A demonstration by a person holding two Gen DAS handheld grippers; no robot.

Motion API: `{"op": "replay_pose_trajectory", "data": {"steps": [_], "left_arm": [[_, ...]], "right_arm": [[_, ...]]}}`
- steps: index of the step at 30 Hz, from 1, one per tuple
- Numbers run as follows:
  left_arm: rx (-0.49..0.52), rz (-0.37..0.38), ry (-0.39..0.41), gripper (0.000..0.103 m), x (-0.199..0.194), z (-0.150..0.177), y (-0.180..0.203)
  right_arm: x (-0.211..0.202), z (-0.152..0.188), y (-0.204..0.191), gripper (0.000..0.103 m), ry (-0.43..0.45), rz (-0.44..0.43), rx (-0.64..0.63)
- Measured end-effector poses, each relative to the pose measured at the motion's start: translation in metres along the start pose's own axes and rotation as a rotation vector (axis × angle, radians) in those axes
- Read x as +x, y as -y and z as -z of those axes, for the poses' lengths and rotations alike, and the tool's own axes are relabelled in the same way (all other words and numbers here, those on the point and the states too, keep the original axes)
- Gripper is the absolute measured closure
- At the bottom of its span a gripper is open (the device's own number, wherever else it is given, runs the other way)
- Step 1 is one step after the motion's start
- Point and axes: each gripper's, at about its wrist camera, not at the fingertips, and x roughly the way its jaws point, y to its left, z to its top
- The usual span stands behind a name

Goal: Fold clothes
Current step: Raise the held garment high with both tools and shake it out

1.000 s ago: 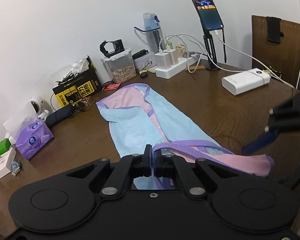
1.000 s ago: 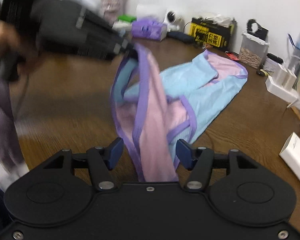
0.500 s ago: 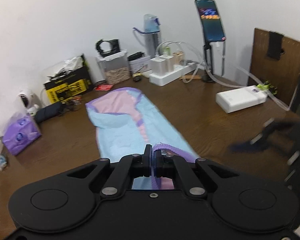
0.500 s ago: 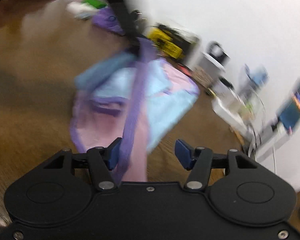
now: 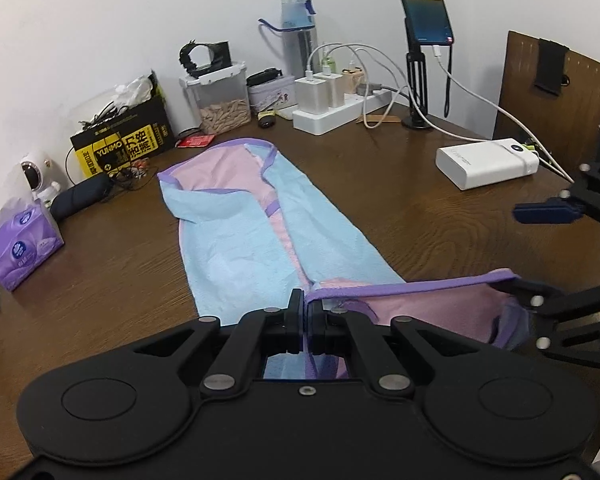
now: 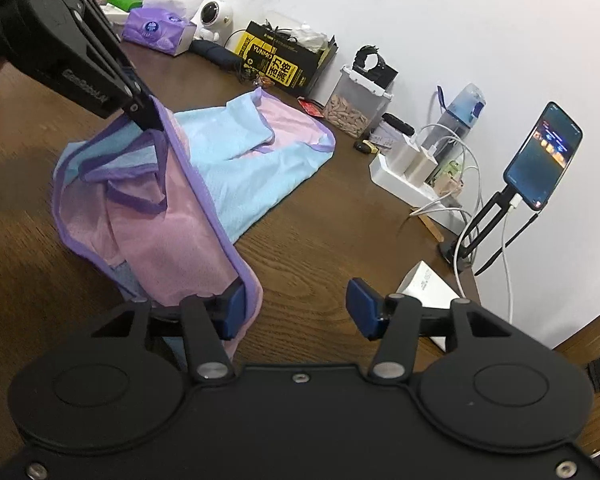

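Since the earlier frame, right gripper [image 6: 296, 306] has swung rightward; its jaws have just been closing, with hem draped over only one finger. Left gripper [image 5: 305, 316] clamps the purple hem. Garment [image 5: 252, 236], blue-pink, purple-trimmed, lies lengthwise on table [image 5: 400, 208], near end lifted.

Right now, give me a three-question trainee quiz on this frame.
1. True or false: the left gripper is shut on the garment's purple hem.
2. The right gripper's jaws are: A) open, cloth draped against one of them; B) clamped on the cloth; C) clear of any cloth.
3. Fill in: the white power bank lies on the ____.

Key: 1 true; 2 A; 3 table.
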Motion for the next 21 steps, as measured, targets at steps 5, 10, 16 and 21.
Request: {"op": "replay_pose_trajectory", "data": {"steps": [5, 10, 16, 21], "left_arm": [[0.032, 0.023, 0.007, 0.101, 0.003, -0.001, 0.003], [0.132, -0.032, 0.019, 0.1, 0.001, 0.006, 0.002], [0.095, -0.104, 0.082, 0.101, -0.03, -0.021, -0.026], [0.116, -0.215, 0.246, 0.101, -0.1, -0.079, -0.042]], "right_arm": [[0.005, 0.0, 0.021, 0.07, -0.008, -0.042, 0.116], [0.008, -0.008, 0.032, 0.099, 0.001, -0.131, 0.158], [-0.011, -0.059, 0.054, 0.099, 0.115, -0.2, 0.123], [-0.063, -0.135, 0.081, 0.099, 0.296, -0.131, 0.018]]}}
